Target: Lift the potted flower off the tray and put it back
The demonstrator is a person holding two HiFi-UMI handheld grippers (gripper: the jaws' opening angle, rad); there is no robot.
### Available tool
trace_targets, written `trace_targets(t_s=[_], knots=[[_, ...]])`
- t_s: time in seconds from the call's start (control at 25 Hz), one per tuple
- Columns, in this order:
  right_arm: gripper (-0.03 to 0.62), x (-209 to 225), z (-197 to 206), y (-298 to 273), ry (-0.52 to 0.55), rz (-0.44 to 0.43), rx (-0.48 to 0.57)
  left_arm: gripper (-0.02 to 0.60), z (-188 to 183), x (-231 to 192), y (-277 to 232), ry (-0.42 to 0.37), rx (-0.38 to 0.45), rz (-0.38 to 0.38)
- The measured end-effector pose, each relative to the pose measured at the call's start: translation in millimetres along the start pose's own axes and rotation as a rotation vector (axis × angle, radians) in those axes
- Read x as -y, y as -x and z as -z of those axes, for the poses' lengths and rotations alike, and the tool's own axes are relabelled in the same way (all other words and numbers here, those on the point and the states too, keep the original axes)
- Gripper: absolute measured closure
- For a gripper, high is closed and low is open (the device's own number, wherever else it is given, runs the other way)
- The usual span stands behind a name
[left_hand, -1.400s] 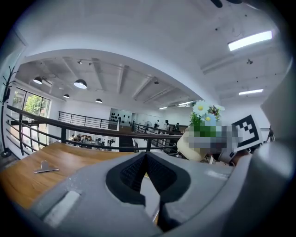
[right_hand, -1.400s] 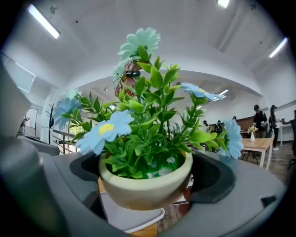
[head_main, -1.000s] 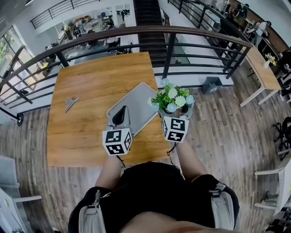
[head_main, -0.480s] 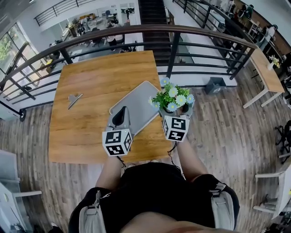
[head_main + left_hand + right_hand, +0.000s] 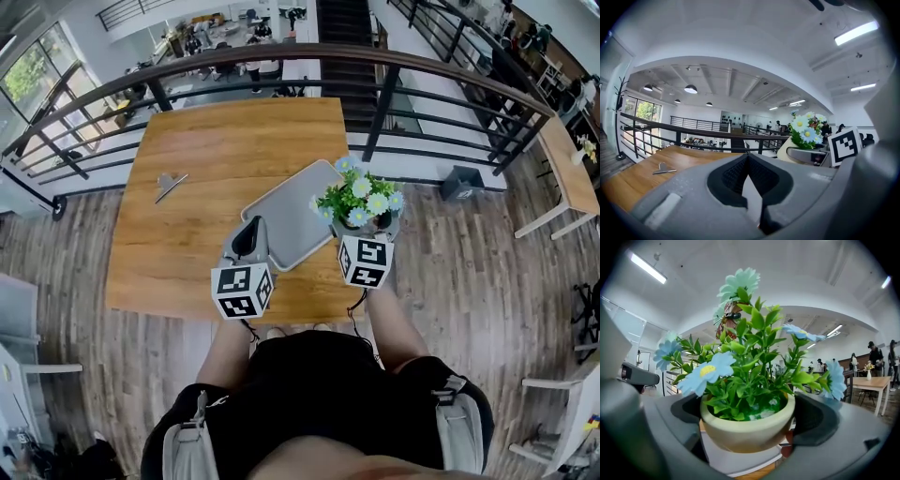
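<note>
Two grippers, one load: the right gripper pinches the pot by its sides so it hangs upright just above the tray at frame centre (return apparently pending). The left gripper, jaws pressed together, idles empty lower left.

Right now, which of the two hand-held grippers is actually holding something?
The right hand-held gripper: its jaws clamp the cream pot of the potted flower. The left hand-held gripper has its jaws together, with nothing between them.
</note>
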State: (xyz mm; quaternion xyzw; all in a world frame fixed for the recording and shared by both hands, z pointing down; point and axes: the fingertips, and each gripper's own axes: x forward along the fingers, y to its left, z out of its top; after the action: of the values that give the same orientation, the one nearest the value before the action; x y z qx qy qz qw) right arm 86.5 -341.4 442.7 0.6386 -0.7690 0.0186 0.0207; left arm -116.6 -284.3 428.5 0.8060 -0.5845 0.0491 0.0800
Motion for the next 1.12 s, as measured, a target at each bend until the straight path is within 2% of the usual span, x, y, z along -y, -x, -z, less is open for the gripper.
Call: trace_targets(t_s=[0.36,0.52,1.12], knots=[[0.014,-58.0,26.9,-29.9,0.010,-0.143,-0.018,0.569,10.5,-50.2,40.1,0.022,-0.005,-0.162],[0.014,-85.6,48.2,-44.0,0.014,-0.209,-0.059,0.569,13.3,-72.0,61.0,0.033,-0.007,-0.239],[0.014,-164.2,176.5,-80.3,0.064,-0.385,-0.292,0.569,28.5,-132.8,142.6,0.078,-0.020,-0.498]])
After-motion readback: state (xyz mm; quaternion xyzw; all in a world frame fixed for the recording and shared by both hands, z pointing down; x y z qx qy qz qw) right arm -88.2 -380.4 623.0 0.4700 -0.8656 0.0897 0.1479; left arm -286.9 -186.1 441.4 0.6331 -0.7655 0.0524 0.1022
